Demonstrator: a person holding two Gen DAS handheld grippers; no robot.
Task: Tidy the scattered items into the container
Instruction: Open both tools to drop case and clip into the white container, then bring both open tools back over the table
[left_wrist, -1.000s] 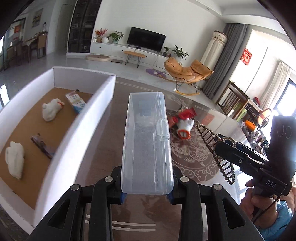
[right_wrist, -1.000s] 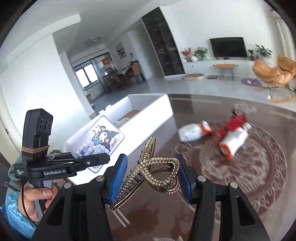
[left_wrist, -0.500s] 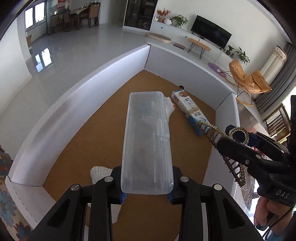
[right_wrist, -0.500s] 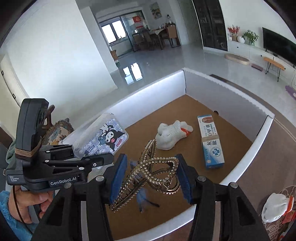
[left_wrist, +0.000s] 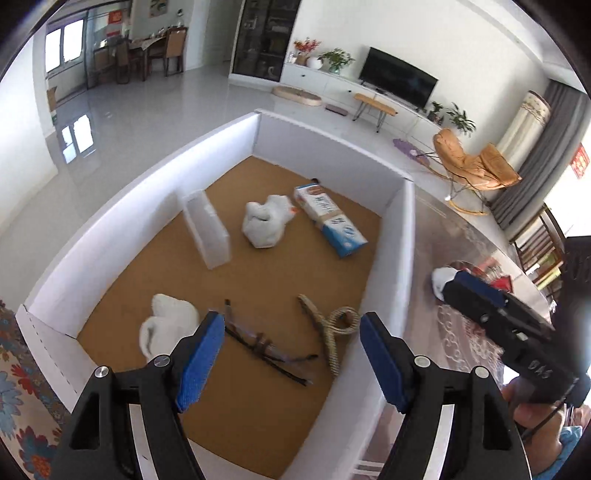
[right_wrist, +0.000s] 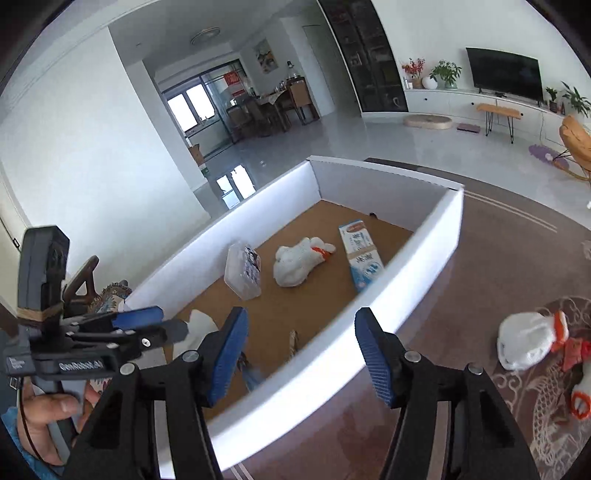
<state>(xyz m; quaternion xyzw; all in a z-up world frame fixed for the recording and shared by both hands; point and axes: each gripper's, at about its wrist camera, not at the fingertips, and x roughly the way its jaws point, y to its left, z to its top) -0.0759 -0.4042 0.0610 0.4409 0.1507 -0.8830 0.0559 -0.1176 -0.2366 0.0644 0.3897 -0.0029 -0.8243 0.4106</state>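
Both grippers, left gripper (left_wrist: 291, 354) and right gripper (right_wrist: 301, 354), are opening with nothing between them over the white box (left_wrist: 406, 236). Remaining white glove (right_wrist: 524, 345) lies on the tabletop beyond the box's right wall, nearer the right gripper.

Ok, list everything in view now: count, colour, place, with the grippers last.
White-walled box with brown floor: one, on the table.
Clear plastic case: one, on its edge by the box's left wall.
White rolled socks: two in the box, middle and near corner; one more outside on the table.
Blue-and-white carton: one, far right in the box.
Pearl-trimmed gold hair claw: one, near the right wall.
Dark streaked wrapper: one, near the middle.
Red items: blurred, on the table.
Left gripper: opening, nothing between its jaws.
Right gripper: opening, nothing between its jaws.
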